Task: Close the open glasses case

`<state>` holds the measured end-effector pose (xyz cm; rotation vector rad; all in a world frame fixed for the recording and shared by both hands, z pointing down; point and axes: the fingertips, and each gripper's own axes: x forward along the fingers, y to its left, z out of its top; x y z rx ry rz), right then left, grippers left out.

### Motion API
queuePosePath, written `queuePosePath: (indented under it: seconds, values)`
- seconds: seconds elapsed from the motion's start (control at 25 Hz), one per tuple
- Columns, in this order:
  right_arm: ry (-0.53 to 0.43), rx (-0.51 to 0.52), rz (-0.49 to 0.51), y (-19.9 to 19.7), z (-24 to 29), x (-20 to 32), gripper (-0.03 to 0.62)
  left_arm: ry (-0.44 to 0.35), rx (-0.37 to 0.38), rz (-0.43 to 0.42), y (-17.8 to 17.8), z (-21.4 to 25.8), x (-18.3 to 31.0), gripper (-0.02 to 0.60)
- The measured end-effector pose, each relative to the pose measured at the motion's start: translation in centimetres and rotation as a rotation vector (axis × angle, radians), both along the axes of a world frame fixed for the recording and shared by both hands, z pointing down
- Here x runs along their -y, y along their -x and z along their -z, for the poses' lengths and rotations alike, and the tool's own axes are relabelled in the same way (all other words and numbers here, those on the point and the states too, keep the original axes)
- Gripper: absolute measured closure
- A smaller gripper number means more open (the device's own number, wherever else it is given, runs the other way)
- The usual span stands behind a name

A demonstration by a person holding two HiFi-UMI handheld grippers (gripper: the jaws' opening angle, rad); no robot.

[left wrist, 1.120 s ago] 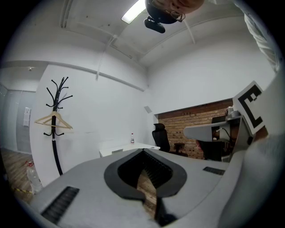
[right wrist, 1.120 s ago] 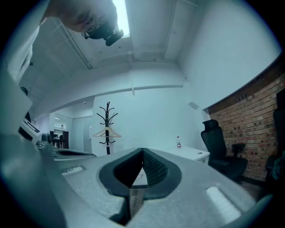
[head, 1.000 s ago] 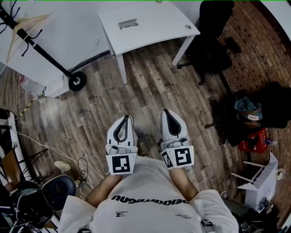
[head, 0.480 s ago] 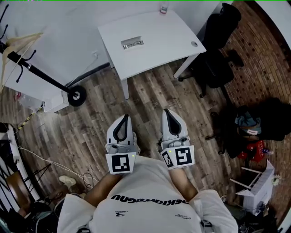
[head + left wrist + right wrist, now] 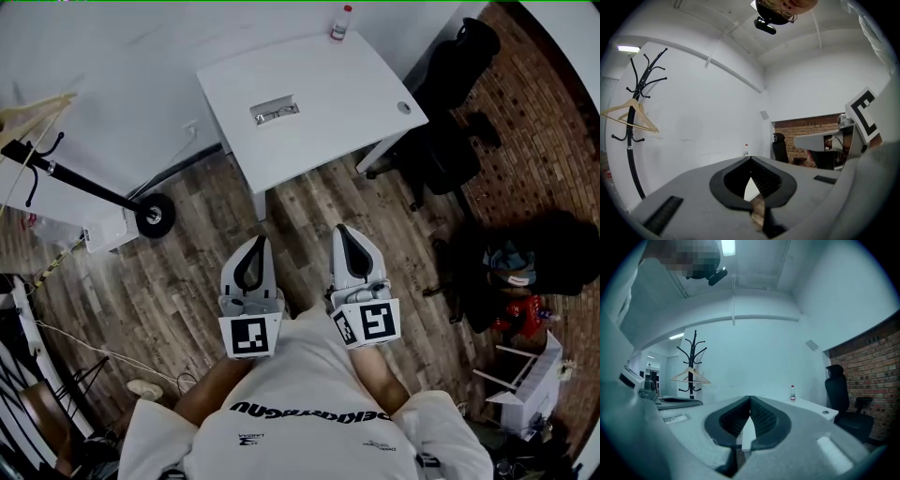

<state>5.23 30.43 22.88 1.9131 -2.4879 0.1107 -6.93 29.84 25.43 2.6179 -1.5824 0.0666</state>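
Glasses case [image 5: 275, 112] mid-desk [image 5: 361, 80] — probably light, rigid; push its lid. Left gripper [image 5: 258, 246], right gripper [image 5: 343, 234] — jaws together, holding nothing.

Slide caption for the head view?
Left gripper and right gripper shut, held near the body; open glasses case on the white desk ahead.

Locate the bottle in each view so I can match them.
Head view: bottle at top, on the table's far edge.
Left gripper view: bottle near centre.
Right gripper view: bottle right of centre.
Shared landmark: black chair, right of the bottle everywhere.
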Motion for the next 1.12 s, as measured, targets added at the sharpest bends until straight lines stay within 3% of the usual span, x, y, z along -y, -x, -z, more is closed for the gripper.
queuePosePath:
  seconds: [0.4, 0.68, 0.92, 1.12]
  values:
    - [0.021, -0.01, 0.034, 0.4, -1.3, 5.5, 0.595, 0.038, 0.011, 0.009, -0.5, -1.3, 5.3, 0.584]
    - [0.013, 0.014, 0.094, -1.5, -1.2, 13.1, 0.595, 0.007, 0.027, 0.061, -2.6, -1.6, 12.6, 0.584]
    - [0.046, 0.013, 0.143, -3.4, -1.9, 19.3, 0.595, 0.056, 0.005, 0.104, -4.5, -2.3, 18.7, 0.584]
    - [0.069, 0.029, 0.184, -4.5, -2.7, 24.3, 0.595, 0.083, 0.031, 0.138, -5.6, -3.2, 23.1, 0.584]
